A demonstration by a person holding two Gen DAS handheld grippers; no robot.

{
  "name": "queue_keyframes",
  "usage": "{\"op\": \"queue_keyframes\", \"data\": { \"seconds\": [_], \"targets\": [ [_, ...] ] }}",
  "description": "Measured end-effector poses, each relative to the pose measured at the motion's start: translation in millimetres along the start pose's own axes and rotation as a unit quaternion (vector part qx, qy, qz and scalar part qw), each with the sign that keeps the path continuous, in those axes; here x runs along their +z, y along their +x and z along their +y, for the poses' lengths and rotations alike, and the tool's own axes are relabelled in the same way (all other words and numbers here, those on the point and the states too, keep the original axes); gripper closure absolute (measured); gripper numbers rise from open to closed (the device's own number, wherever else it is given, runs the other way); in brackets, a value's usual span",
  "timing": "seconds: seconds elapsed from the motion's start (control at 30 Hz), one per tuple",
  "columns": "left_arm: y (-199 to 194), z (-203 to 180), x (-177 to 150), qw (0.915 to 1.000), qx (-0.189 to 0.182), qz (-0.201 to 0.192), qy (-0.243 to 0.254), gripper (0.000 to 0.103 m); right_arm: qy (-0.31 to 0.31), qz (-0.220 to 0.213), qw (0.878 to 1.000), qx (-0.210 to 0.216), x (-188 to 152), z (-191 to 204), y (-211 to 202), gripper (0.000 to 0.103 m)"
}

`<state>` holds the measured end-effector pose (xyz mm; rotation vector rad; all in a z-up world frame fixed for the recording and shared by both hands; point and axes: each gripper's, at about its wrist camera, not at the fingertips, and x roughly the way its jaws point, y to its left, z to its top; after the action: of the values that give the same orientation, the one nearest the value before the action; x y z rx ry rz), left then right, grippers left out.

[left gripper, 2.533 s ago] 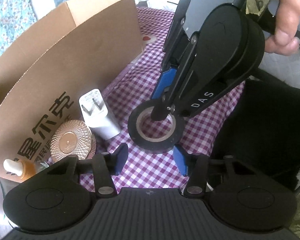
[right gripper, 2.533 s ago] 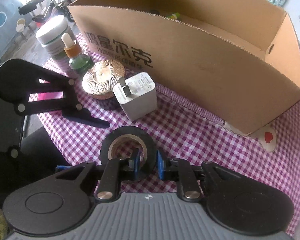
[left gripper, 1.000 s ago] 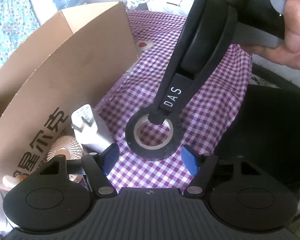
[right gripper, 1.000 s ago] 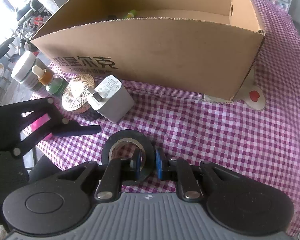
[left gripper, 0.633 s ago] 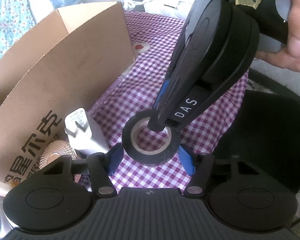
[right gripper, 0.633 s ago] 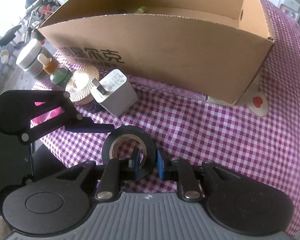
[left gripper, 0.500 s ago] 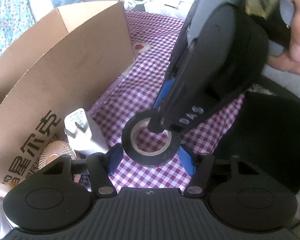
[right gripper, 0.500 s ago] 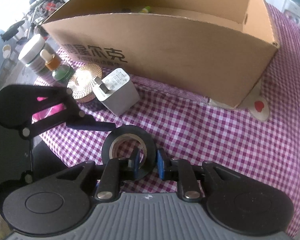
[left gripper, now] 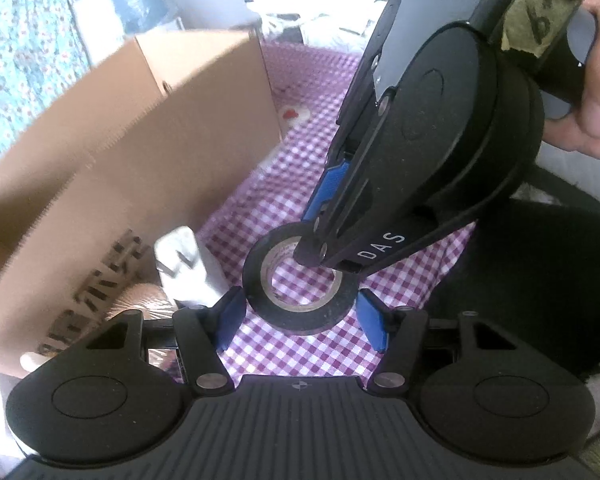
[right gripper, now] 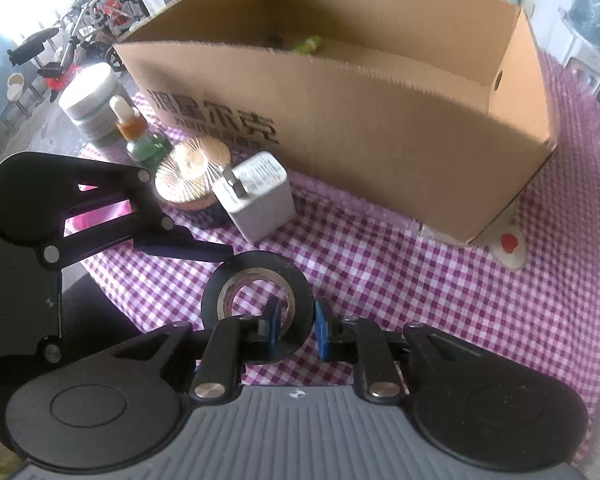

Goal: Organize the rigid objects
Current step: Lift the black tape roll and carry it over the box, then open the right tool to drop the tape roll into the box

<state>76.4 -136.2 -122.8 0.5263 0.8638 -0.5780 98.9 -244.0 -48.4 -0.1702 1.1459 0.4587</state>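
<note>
Black roll of electrical tape flat on the purple-and-white checked tablecloth, in front of the open brown cardboard box and near the white plug-in charger block. Pinched through its near wall by the right gripper, one blue pad inside the ring and one outside. Straddled by the left gripper, blue pads spread to either side of the roll, apparently just clear of it.

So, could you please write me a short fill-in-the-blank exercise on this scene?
1. The right gripper is shut on the wall of the black ____.
2. The tape roll lies between the left gripper's ____ pads, which do not touch it.
3. The white charger stands in front of the ____ box.
4. The tablecloth is purple and white ____.

Missing words: tape roll; blue; cardboard; checked
</note>
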Motion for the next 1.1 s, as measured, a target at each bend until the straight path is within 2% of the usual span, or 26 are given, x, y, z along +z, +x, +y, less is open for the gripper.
{"op": "queue_keyframes", "data": {
  "seconds": [0.27, 0.4, 0.57, 0.63, 0.67, 0.87, 1.1],
  "targets": [
    [-53, 17, 20, 0.998, 0.048, -0.038, 0.018, 0.042, -0.03, -0.048, 0.998, -0.018, 23, 22, -55, 0.083],
    [-74, 42, 33, 0.9956, 0.074, -0.052, 0.022, 0.042, -0.054, -0.074, 0.996, -0.019, 53, 33, -79, 0.083],
    [-103, 84, 42, 0.9935, 0.1, -0.052, 0.016, 0.042, -0.074, -0.096, 0.993, -0.005, 104, 38, -87, 0.083],
    [-65, 93, 49, 0.993, 0.108, -0.044, 0.02, 0.042, -0.077, -0.097, 0.992, 0.004, 122, 36, -85, 0.083],
    [-61, 104, 49, 0.9932, 0.108, -0.038, 0.019, 0.042, -0.078, -0.095, 0.992, 0.011, 134, 34, -80, 0.083],
    [-39, 157, 68, 0.9967, 0.079, 0.018, -0.009, 0.042, -0.071, -0.055, 0.995, 0.044, 185, 14, -31, 0.083],
    [10, 202, 76, 0.9946, 0.008, 0.086, -0.057, 0.042, -0.04, 0.015, 0.996, 0.082, 218, -12, 34, 0.084]
  ]
}}
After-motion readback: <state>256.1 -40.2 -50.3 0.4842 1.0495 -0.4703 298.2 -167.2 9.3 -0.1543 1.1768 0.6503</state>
